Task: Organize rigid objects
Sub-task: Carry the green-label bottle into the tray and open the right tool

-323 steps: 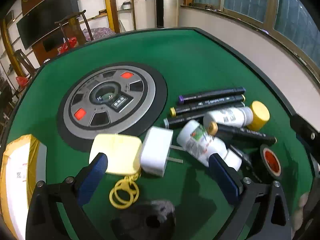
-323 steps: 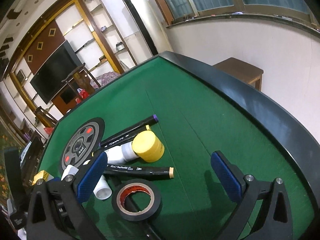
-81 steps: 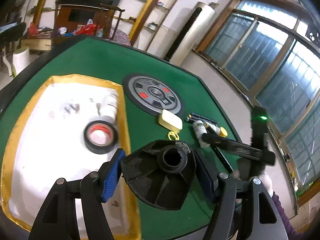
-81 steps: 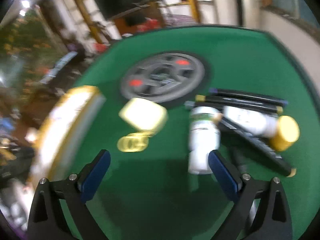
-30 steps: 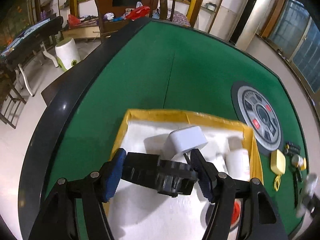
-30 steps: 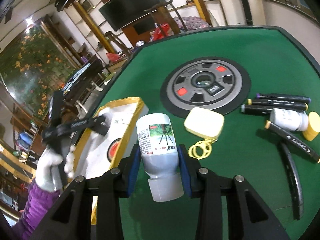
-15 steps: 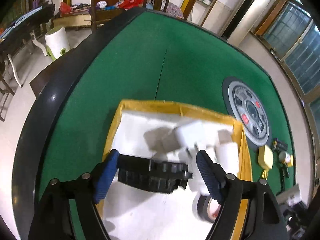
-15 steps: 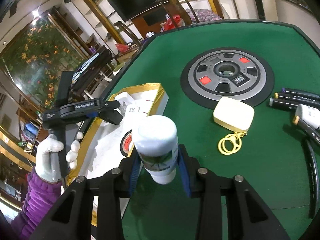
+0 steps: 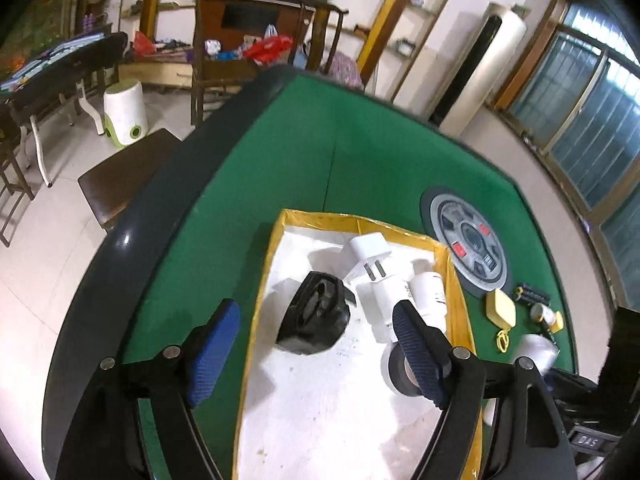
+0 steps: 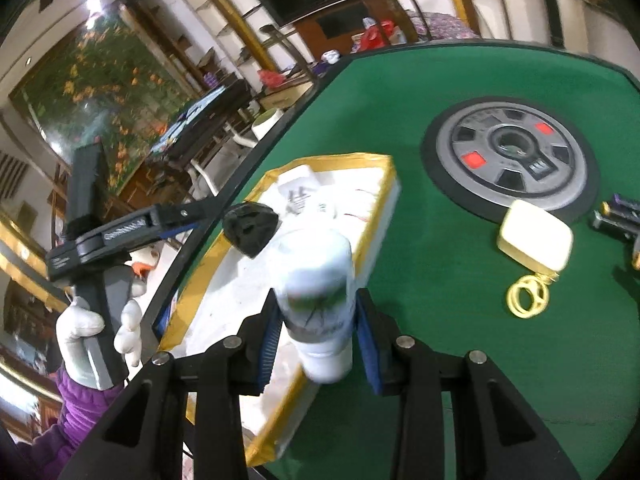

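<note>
- In my right tongs (image 10: 316, 336) the white bottle (image 10: 318, 280) is smeared with blur; I cannot read its label.
- My left tongs' right finger (image 9: 416, 354) covers part of the black tape roll (image 9: 394, 372) in the tray (image 9: 360, 224).
- Beyond the right tongs, the markers (image 10: 618, 216) are cut by the frame edge.
- Far right of the left tongs, the small things (image 9: 538, 304) on the worktop (image 9: 360, 152) are too tiny to identify.

Green table (image 9: 360, 168): yellow-rimmed tray (image 9: 264, 280), yellow case (image 10: 536, 236), markers (image 9: 534, 293).
</note>
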The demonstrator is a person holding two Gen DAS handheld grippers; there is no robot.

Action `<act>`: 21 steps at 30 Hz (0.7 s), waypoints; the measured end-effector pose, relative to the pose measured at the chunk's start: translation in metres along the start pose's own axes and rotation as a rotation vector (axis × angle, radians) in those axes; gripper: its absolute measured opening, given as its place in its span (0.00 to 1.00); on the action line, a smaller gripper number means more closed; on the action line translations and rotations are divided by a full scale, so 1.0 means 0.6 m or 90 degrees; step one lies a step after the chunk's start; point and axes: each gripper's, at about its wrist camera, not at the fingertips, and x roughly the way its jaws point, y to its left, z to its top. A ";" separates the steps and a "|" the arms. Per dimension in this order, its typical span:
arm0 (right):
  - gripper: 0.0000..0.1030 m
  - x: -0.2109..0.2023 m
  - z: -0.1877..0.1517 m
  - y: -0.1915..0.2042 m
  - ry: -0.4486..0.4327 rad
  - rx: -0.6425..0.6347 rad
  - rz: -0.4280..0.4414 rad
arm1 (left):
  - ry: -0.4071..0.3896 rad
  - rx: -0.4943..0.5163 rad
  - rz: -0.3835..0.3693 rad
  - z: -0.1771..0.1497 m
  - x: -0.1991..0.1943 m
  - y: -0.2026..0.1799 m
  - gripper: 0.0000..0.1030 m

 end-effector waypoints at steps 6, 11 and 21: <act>0.34 0.045 0.010 0.052 0.040 -0.029 0.026 | -0.027 -0.015 -0.022 -0.031 -0.031 0.018 0.80; 0.33 0.112 0.027 0.076 0.095 -0.033 0.020 | -0.053 -0.019 -0.016 -0.058 -0.054 0.033 0.80; 0.33 0.216 0.087 0.096 0.145 -0.042 -0.035 | -0.082 -0.023 0.011 -0.106 -0.080 0.075 0.80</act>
